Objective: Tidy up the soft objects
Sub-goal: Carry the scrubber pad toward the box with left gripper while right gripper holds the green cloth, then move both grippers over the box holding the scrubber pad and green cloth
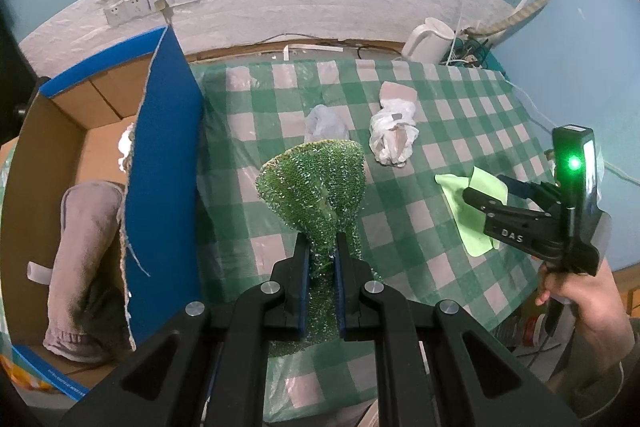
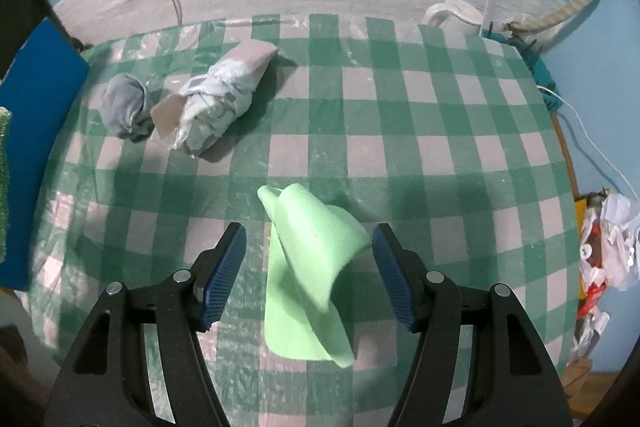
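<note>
Upright, sparkly green cloth [image 1: 316, 183] clamped in left gripper [image 1: 322, 247], right gripper [image 2: 308, 251] spread around pale green cloth [image 2: 308, 267]

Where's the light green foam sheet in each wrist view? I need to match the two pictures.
Left wrist: the light green foam sheet lies at the right on the checked tablecloth, partly behind the right gripper.
Right wrist: lower centre, the sheet curls up between the open fingers.
Shared landmark: the white wrapped bundle, beyond the sheet in both.
</note>
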